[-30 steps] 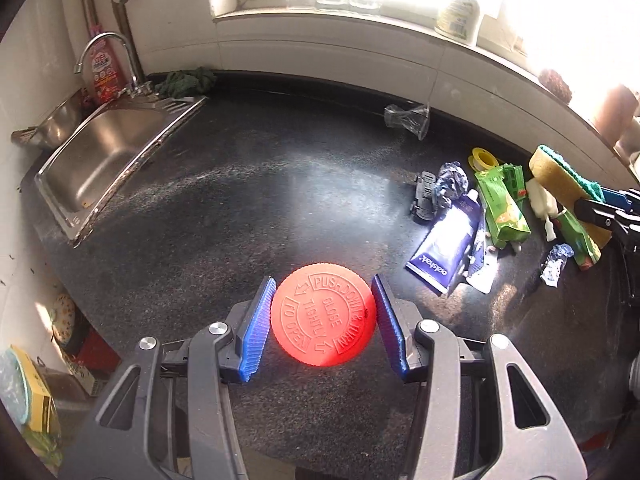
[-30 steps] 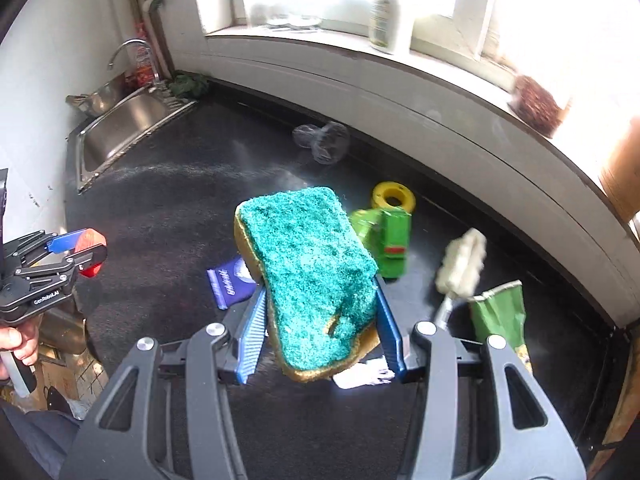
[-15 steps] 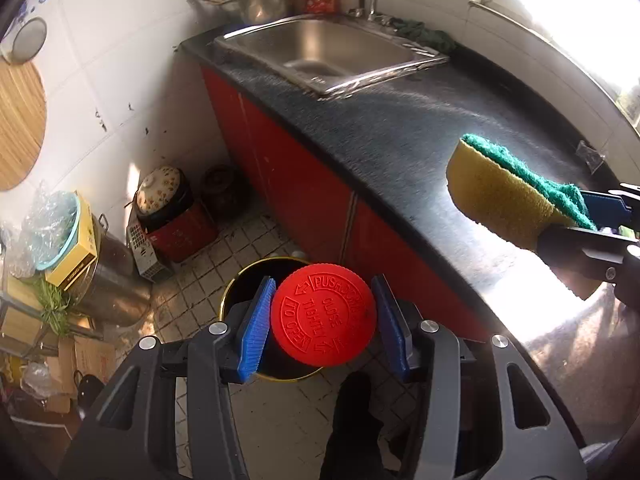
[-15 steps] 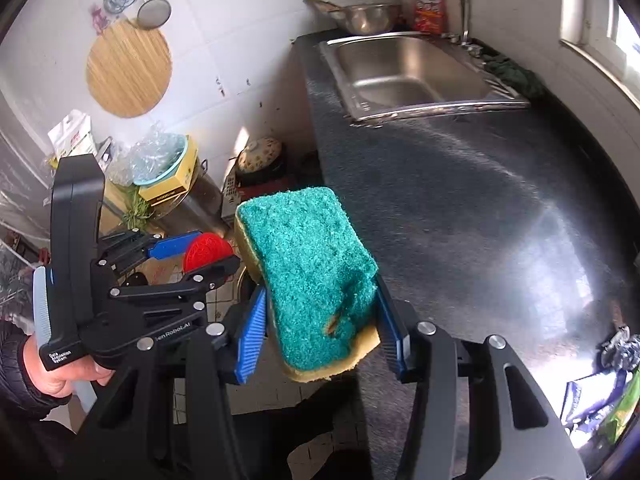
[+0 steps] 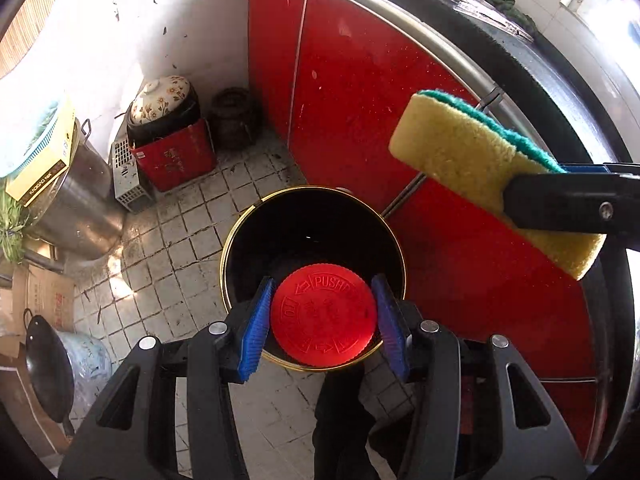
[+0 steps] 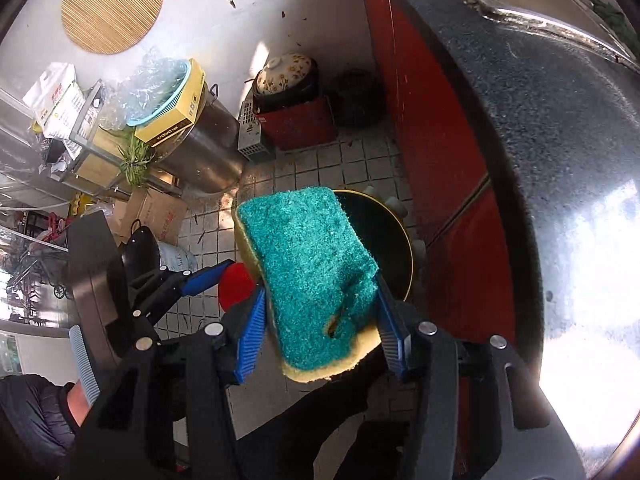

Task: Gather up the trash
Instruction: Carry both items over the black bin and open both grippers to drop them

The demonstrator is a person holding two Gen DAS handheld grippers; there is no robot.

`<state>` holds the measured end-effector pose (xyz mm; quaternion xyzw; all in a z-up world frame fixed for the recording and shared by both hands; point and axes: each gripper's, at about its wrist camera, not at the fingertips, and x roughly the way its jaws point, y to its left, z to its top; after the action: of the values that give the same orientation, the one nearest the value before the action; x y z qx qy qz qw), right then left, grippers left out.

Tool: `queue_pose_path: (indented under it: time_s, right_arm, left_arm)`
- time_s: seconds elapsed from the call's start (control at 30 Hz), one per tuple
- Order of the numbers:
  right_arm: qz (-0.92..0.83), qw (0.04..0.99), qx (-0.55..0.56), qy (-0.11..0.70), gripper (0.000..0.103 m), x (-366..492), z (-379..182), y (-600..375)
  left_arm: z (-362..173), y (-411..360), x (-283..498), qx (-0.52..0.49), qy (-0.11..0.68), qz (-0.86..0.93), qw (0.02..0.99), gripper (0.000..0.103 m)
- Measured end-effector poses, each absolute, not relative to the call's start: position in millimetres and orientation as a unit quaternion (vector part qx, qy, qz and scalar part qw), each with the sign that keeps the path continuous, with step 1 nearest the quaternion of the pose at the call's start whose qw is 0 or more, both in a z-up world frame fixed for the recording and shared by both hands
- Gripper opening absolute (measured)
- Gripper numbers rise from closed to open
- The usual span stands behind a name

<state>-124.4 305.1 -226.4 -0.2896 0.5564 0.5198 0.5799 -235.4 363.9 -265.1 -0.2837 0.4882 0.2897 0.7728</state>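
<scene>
Left tool: blue pads clamped on both sides of the red cap, embossed face toward the camera. Cap hangs over the near rim of the black bin, gold-rimmed and standing on the tiled floor against the red cabinet doors. Cap is in the air above the bin mouth, not inside it.

From the right wrist view, the left tool comes in from the left, cap showing edge-on just beside the sponge.

Right tool: pads pinched on the sponge, green scrub side up, yellow foam underneath, near end squeezed and dented. Sponge sits over the left part of the bin mouth, also airborne. From the left wrist view, the same sponge shows its yellow underside, higher than the cap and right of it, in front of the cabinet doors, with the right tool entering from the right edge.

Floor left of the bin: steel stockpot, red box with a floral-lidded pot on top, wok at lower left.

Dark tabletop runs along the right, its front edge above the bin.
</scene>
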Motion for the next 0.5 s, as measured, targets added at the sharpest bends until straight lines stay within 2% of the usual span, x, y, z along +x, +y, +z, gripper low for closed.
queue_pose_path:
  time_s: [0.1, 0.17, 0.23, 0.27, 0.3, 0.5]
  right_arm:
    - [0.518, 0.576, -0.292, 0.561, 0.051, -125, -237, 316]
    - [0.515, 0.581, -0.295, 0.557, 0.060, -125, -238, 321]
    - [0.515, 0.580, -0.292, 0.560, 0.071, -123, -240, 325]
    - [0.516, 0.579, -0.288, 0.561, 0.075, -122, -240, 327]
    - [0.517, 0.579, -0.286, 0.562, 0.077, -120, -240, 327]
    - [0.533, 0.580, -0.277, 0.550, 0.079, -115, -215, 319]
  left_arm:
    - [-276, 371, -234, -0.292, 0.490, 0.283, 0.771, 0.049]
    - [-279, 374, -234, -0.300, 0.487, 0.278, 0.772, 0.049]
    - [-282, 376, -233, -0.303, 0.488, 0.278, 0.770, 0.061]
    - [-282, 377, -234, -0.303, 0.485, 0.279, 0.771, 0.075]
    - [-281, 377, -235, -0.301, 0.481, 0.284, 0.773, 0.082]
    - [-269, 372, -246, -0.293, 0.482, 0.287, 0.775, 0.085]
